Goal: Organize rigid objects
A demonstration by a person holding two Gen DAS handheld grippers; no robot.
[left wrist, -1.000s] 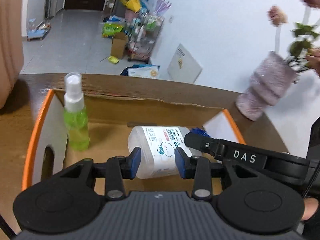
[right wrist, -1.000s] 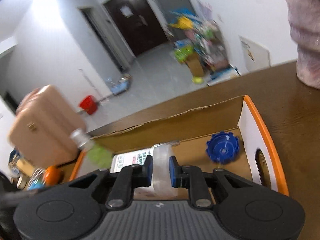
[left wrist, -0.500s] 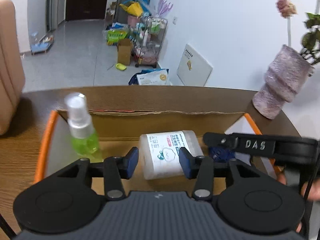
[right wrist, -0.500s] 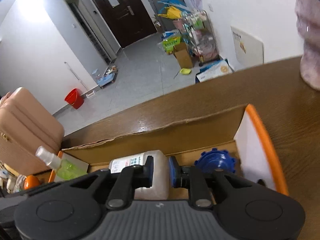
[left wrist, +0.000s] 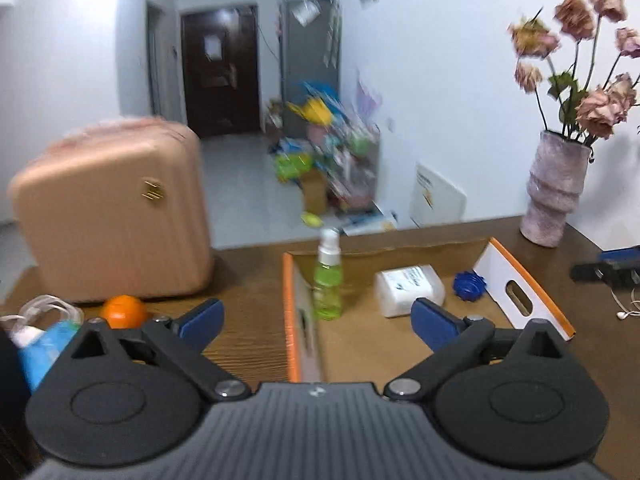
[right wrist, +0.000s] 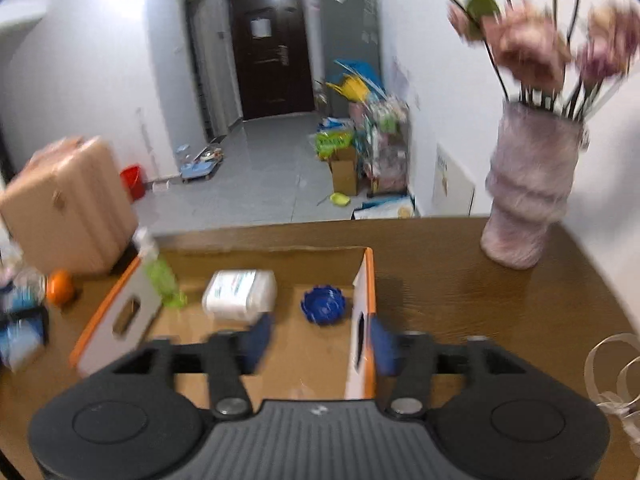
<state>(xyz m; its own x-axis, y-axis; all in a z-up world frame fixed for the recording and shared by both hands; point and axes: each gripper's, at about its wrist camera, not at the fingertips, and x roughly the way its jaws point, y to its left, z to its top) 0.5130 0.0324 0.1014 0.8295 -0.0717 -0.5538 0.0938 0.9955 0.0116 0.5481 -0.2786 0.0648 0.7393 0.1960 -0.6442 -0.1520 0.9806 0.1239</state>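
Note:
An orange-edged cardboard box (left wrist: 520, 276) (right wrist: 370, 280) sits on the brown table. Inside it stand a green spray bottle (left wrist: 328, 280) (right wrist: 160, 276), a white labelled bottle lying on its side (left wrist: 408, 290) (right wrist: 240, 290) and a blue ridged cap (left wrist: 468, 286) (right wrist: 323, 305). My left gripper (left wrist: 316, 320) is open wide and empty, held back above the box's left wall. My right gripper (right wrist: 318, 340) is open and empty, near the box's right wall. The right gripper's tip also shows at the left wrist view's right edge (left wrist: 608, 270).
A pink ribbed vase (left wrist: 556, 196) (right wrist: 528, 196) with flowers stands at the table's back right. A tan suitcase (left wrist: 112, 216) (right wrist: 68, 208), an orange (left wrist: 123, 312) (right wrist: 60, 286) and a blue packet (left wrist: 44, 350) lie left of the box. White cord (right wrist: 612, 372) lies at the right.
Both grippers have pulled back and up from the box and opened wide. The white bottle lies free in the box. The view is blurred by motion.

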